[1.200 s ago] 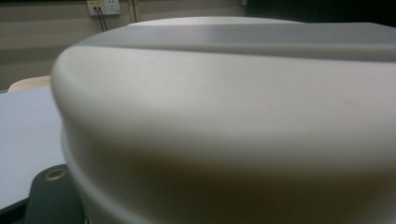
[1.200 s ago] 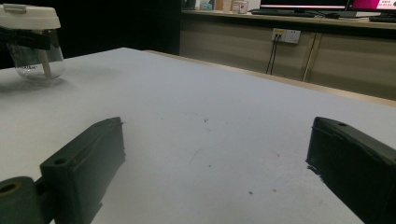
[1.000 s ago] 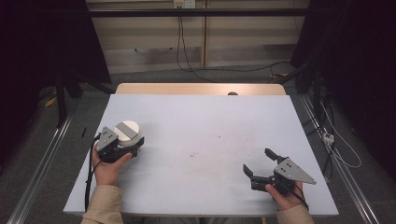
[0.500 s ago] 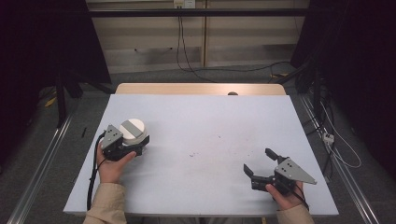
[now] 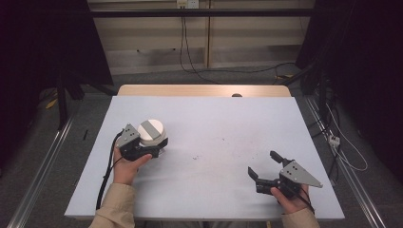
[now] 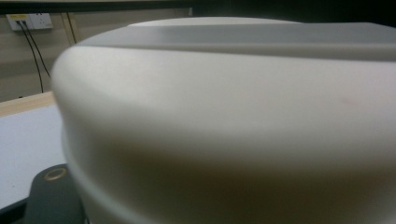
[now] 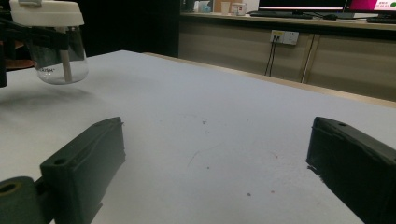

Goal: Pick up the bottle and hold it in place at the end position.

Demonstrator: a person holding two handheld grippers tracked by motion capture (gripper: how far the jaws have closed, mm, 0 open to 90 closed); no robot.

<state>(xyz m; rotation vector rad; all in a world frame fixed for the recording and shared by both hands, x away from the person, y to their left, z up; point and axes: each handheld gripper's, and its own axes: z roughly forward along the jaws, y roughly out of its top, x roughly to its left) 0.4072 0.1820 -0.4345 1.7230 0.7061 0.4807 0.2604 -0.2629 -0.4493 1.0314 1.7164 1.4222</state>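
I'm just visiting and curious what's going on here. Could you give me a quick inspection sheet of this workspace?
Surface: pale table top with a few small dark specks near the middle.
Job's thing: clear cup with a white lid, lifted just off the table in the right gripper view, a straw inside.
Clutter: nothing seen.
Grippers: left gripper shut on the cup; right gripper open, holding nothing, low over the near right of the table.
Cables: black cable trails from the left gripper; more cables on the floor to the right.
Surroundings: dark curtains at the sides, wall sockets behind.
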